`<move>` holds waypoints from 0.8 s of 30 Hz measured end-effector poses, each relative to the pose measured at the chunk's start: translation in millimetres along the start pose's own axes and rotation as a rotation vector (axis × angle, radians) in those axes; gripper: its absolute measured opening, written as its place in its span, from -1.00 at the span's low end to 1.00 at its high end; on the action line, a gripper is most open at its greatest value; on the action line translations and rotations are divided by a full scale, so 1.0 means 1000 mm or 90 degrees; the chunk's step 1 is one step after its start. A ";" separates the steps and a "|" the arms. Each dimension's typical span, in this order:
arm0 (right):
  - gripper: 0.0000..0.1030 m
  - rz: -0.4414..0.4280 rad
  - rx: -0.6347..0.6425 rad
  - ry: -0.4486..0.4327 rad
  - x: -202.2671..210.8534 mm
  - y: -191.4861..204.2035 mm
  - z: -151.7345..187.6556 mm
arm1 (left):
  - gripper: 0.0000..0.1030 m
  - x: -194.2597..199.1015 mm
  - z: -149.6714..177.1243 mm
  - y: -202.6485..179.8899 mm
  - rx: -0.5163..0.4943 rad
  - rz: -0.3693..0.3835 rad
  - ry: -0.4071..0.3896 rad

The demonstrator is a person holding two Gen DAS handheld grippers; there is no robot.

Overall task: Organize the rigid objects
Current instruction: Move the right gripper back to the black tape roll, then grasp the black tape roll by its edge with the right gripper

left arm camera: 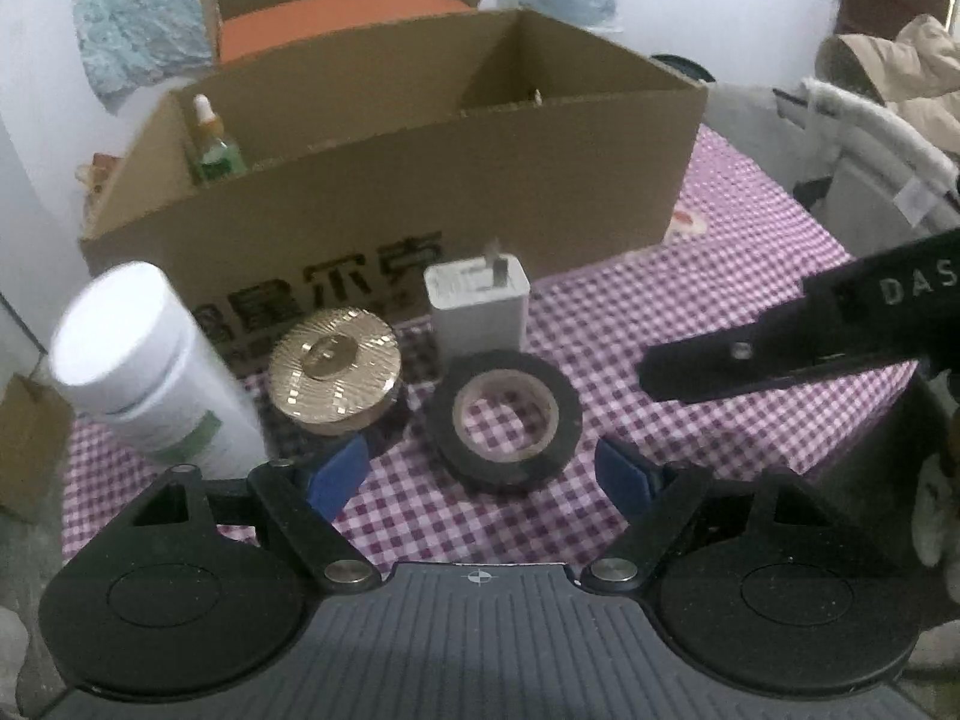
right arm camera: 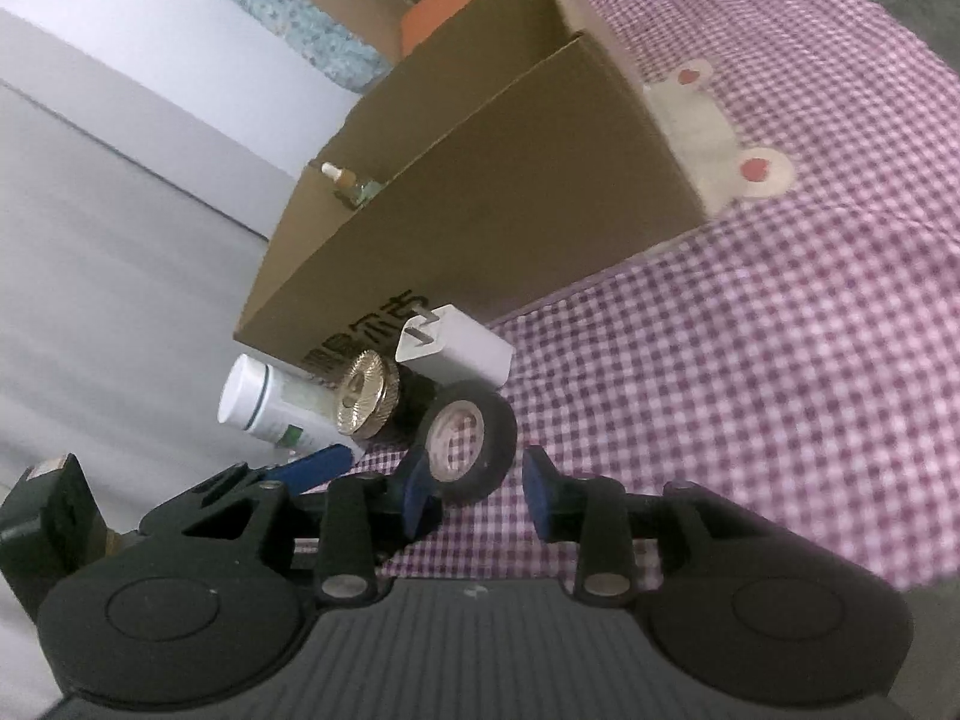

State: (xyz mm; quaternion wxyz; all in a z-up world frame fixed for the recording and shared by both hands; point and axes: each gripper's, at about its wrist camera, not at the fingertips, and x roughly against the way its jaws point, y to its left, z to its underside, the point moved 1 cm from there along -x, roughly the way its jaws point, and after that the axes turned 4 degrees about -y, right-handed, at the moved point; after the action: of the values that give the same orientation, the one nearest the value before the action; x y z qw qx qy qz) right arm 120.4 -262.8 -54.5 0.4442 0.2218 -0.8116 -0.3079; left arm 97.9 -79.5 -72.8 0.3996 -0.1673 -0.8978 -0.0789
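Note:
On the purple checked cloth [left arm camera: 690,252], a black tape roll [left arm camera: 504,420] lies flat just ahead of my left gripper [left arm camera: 480,474], whose blue pads stand wide open on either side of it without touching. Left of the roll are a gold-lidded jar [left arm camera: 333,369] and a white bottle [left arm camera: 144,360]; behind it stands a white charger [left arm camera: 477,306]. My right gripper [right arm camera: 480,495] is open, its pads close before the same tape roll [right arm camera: 468,438]. One of its black fingers [left arm camera: 744,357] reaches in from the right.
An open cardboard box [left arm camera: 390,192] stands behind the row, with a dropper bottle [left arm camera: 213,144] in its left corner. Behind it is a second carton holding an orange box [left arm camera: 336,18]. A chair with a beige coat [left arm camera: 888,72] is at right. The table edge runs close at left.

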 end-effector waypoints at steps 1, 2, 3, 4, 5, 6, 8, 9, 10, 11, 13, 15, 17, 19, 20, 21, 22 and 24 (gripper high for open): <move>-0.29 0.003 0.006 0.002 -0.005 0.002 -0.001 | 0.57 -0.004 0.001 0.000 0.002 0.006 0.004; -0.29 0.009 0.012 0.004 -0.011 0.004 -0.002 | 0.52 -0.007 0.001 0.001 0.003 0.012 0.008; -0.29 0.015 0.019 0.006 -0.016 0.005 -0.002 | 0.45 -0.010 0.002 0.000 0.003 0.016 0.013; -0.29 0.021 0.026 0.006 -0.021 0.006 -0.002 | 0.42 -0.013 0.003 0.000 0.002 0.020 0.018; -0.29 0.027 0.032 0.004 -0.025 0.007 -0.003 | 0.39 -0.015 0.003 0.000 0.002 0.022 0.020; -0.28 0.031 0.035 0.004 -0.030 0.007 -0.003 | 0.38 -0.017 0.003 0.000 0.003 0.023 0.021; -0.29 0.033 0.037 0.005 -0.041 0.008 -0.004 | 0.32 -0.020 0.003 -0.001 0.004 0.022 0.021; -0.29 0.033 0.041 0.004 -0.044 0.008 -0.004 | 0.29 -0.021 0.003 0.000 0.007 0.023 0.021; -0.30 0.034 0.046 0.003 -0.048 0.009 -0.005 | 0.27 -0.022 0.003 0.001 0.011 0.027 0.022; -0.31 0.035 0.049 0.003 -0.050 0.009 -0.005 | 0.27 -0.025 0.003 -0.001 0.015 0.029 0.022; -0.36 0.034 0.044 0.005 -0.055 0.007 -0.004 | 0.25 -0.025 0.003 -0.001 0.017 0.029 0.017; -0.40 0.028 0.033 0.011 -0.059 0.005 -0.003 | 0.25 -0.024 0.003 -0.004 0.015 0.024 0.015; -0.44 0.028 0.032 0.016 -0.061 0.004 -0.001 | 0.25 -0.022 0.005 -0.005 0.010 0.025 0.014; -0.44 0.030 0.038 0.016 -0.058 0.006 0.002 | 0.25 -0.021 0.006 -0.007 0.009 0.030 0.013; -0.44 0.032 0.039 0.016 -0.054 0.006 0.003 | 0.24 -0.020 0.007 -0.009 0.009 0.032 0.014; -0.44 0.033 0.038 0.017 -0.053 0.006 0.005 | 0.24 -0.019 0.008 -0.010 0.009 0.036 0.015; -0.44 0.033 0.035 0.019 -0.051 0.005 0.006 | 0.24 -0.017 0.010 -0.011 0.008 0.040 0.015; -0.44 0.035 0.033 0.024 -0.046 0.004 0.008 | 0.24 -0.013 0.012 -0.013 0.005 0.050 0.017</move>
State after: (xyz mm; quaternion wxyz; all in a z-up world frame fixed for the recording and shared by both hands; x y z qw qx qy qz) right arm 136.7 -228.4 -82.3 0.4614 0.2167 -0.8167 -0.2705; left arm 92.9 -91.0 -90.8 0.4150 -0.1998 -0.8854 -0.0618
